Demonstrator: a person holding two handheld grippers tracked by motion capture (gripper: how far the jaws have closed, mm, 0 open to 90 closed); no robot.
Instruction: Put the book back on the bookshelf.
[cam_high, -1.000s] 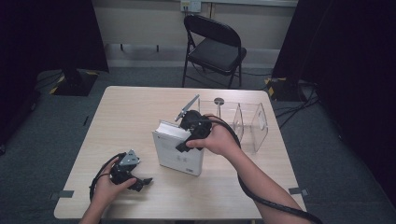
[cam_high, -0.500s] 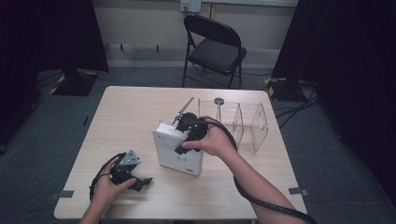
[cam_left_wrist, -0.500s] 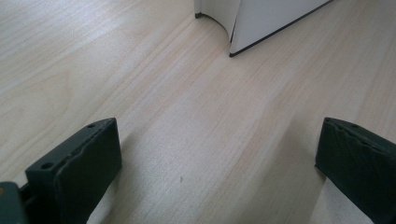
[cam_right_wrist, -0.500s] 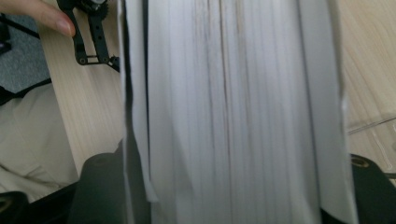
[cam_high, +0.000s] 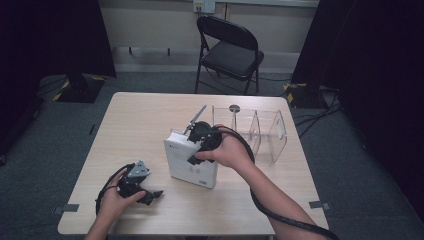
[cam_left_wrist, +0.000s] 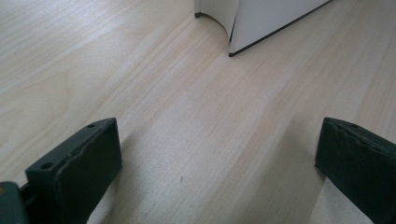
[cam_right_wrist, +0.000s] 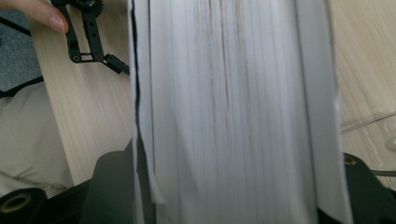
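A: Book (cam_high: 192, 159) is standing on end near the middle of the bench (cam_high: 130, 125), cover facing the person, spine running up and down. Right claw (cam_high: 200, 145) is gripping it from above; in the right gripper view the page block (cam_right_wrist: 233, 112) is sitting between the two black jaws, one on each cover.

B: And the clear divider rack (cam_high: 260, 131)?

A: Just beside the book, on its right and slightly farther back. Its slots are running front to back, so the book's long faces are roughly lining up with the partitions. My judgement: a short sideways carry to the right is what is coming, and the right hand is far the nearer one.

B: Left claw (cam_high: 150, 195)?

A: Resting on the bench at the front left, well apart from the book. Jaws are standing wide with bare wood between them; the left gripper view is catching just the book's bottom corner (cam_left_wrist: 252, 23) ahead.
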